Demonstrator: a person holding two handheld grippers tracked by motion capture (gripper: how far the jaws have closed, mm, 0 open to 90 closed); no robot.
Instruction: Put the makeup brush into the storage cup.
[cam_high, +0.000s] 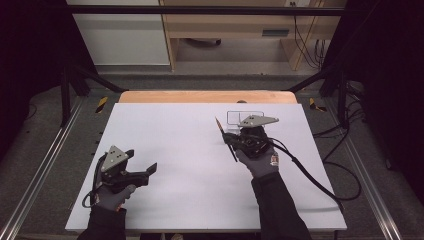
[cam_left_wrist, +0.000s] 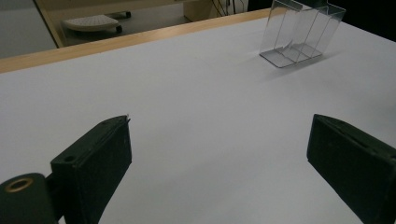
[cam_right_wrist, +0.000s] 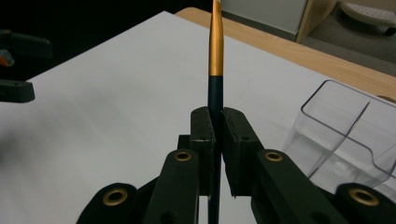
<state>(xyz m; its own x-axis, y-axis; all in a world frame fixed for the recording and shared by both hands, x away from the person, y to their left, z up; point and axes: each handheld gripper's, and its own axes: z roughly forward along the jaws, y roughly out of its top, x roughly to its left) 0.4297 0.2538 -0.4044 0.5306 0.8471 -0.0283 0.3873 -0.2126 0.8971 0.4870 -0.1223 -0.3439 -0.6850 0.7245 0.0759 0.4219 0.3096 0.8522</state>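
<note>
My right gripper (cam_right_wrist: 215, 122) is shut on a thin pen (cam_right_wrist: 215, 51) with a dark barrel and an orange-gold end that points up and away from the jaws. In the high view the right gripper (cam_high: 229, 139) is raised over the right half of the white board, and the pen (cam_high: 226, 137) slants across it. A clear plastic holder (cam_right_wrist: 345, 135) with divided compartments stands just to the right of the jaws. My left gripper (cam_high: 150, 169) rests low at the front left, open, with nothing between its pads (cam_left_wrist: 98, 154).
The clear holder (cam_left_wrist: 299, 35) stands near the far right of the white board (cam_high: 185, 165). A wooden table edge (cam_high: 207, 96) runs behind the board. Cables (cam_high: 320, 185) trail from the right gripper across the board's right side. Black frame bars flank the table.
</note>
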